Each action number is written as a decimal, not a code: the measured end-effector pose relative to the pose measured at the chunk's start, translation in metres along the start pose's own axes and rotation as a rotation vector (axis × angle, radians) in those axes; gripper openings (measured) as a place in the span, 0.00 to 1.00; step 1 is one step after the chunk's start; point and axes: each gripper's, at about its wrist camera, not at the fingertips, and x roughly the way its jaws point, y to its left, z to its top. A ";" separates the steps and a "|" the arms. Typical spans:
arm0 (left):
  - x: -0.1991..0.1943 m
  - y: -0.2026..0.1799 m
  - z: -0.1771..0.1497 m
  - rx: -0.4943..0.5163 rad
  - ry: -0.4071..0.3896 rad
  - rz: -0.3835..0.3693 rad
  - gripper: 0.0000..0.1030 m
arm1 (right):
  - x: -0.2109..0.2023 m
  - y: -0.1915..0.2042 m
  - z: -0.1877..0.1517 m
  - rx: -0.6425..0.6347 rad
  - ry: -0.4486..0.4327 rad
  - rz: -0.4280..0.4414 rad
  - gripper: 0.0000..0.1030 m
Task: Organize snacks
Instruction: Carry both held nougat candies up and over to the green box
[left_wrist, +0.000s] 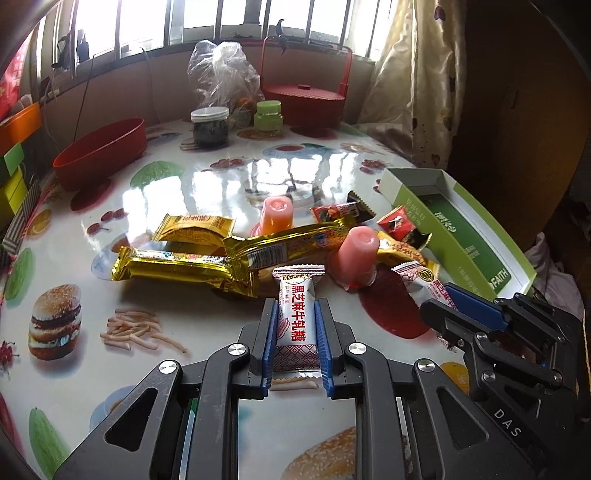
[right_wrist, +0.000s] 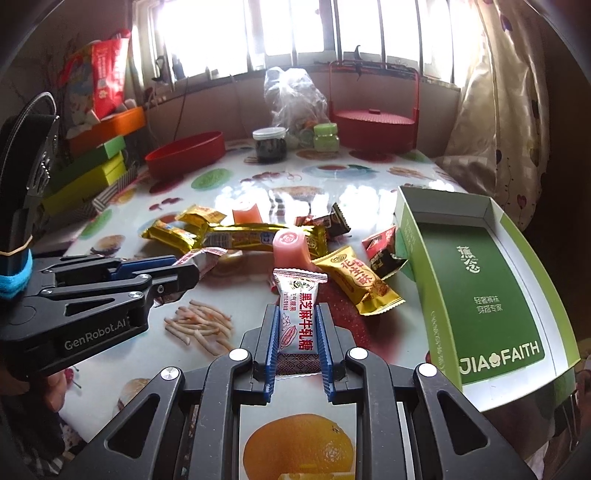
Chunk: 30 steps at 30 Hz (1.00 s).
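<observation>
Gripping white nougat bar (left_wrist: 295, 325) in left claw (left_wrist: 295, 332), second white nougat bar (right_wrist: 297, 321) in right claw (right_wrist: 297, 336), we're hovering over bench (left_wrist: 207, 184); right view revealing green box (right_wrist: 480, 280) interior.

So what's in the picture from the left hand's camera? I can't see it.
The left gripper is shut on a white candy packet with red writing, above a food-print table. Ahead lie gold snack bars, pink jelly cups and an open green box; the right gripper holds another white packet.
</observation>
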 end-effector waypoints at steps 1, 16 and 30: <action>-0.001 -0.001 0.000 0.002 -0.004 -0.001 0.20 | -0.003 -0.001 0.000 0.001 -0.005 -0.001 0.18; -0.021 -0.009 0.007 0.028 -0.052 -0.018 0.20 | -0.021 -0.005 0.002 0.014 -0.045 -0.012 0.18; -0.022 -0.026 0.031 0.059 -0.087 -0.078 0.20 | -0.037 -0.021 0.011 0.041 -0.081 -0.058 0.18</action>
